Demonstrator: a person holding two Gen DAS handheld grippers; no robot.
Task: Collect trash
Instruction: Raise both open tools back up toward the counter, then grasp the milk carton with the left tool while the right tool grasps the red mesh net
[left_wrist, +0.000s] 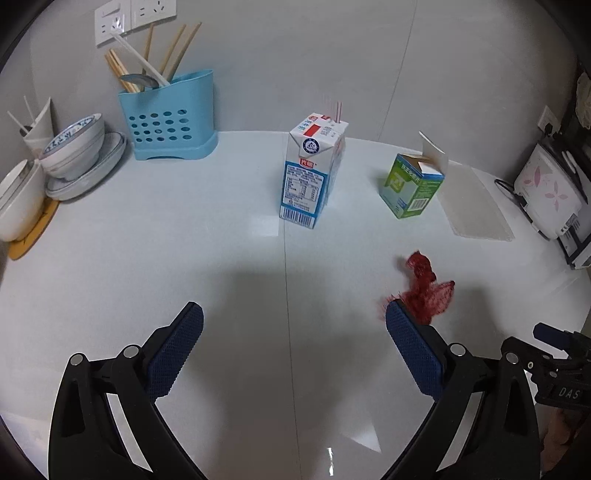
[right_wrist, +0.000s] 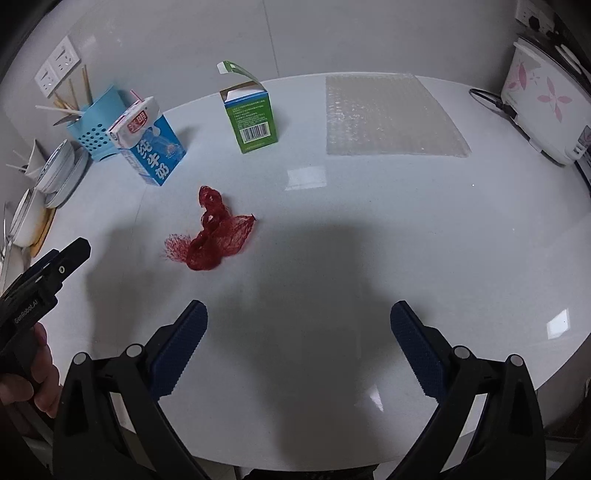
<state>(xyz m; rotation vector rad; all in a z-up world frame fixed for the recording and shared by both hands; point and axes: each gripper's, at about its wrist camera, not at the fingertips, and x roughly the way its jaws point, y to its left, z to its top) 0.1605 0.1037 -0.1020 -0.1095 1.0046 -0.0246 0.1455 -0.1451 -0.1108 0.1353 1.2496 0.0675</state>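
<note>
A blue-and-white milk carton (left_wrist: 312, 171) (right_wrist: 149, 142) stands upright on the white counter (left_wrist: 147, 240), with a straw sticking out of its top. To its right stands a small green box (left_wrist: 412, 184) (right_wrist: 251, 118) with its top flap open. A crumpled red mesh net (left_wrist: 424, 291) (right_wrist: 214, 232) lies nearer, just beyond the right fingertip of my left gripper (left_wrist: 293, 314). That gripper is open and holds nothing. My right gripper (right_wrist: 299, 312) is open too, hovering over bare counter to the right of the net.
A blue utensil holder (left_wrist: 173, 114) with chopsticks and stacked bowls and plates (left_wrist: 74, 155) stand at the back left. A sheet of bubble wrap (right_wrist: 388, 114) lies at the back right. A white rice cooker (right_wrist: 543, 96) sits at the far right. Wall sockets (left_wrist: 129, 18) are behind.
</note>
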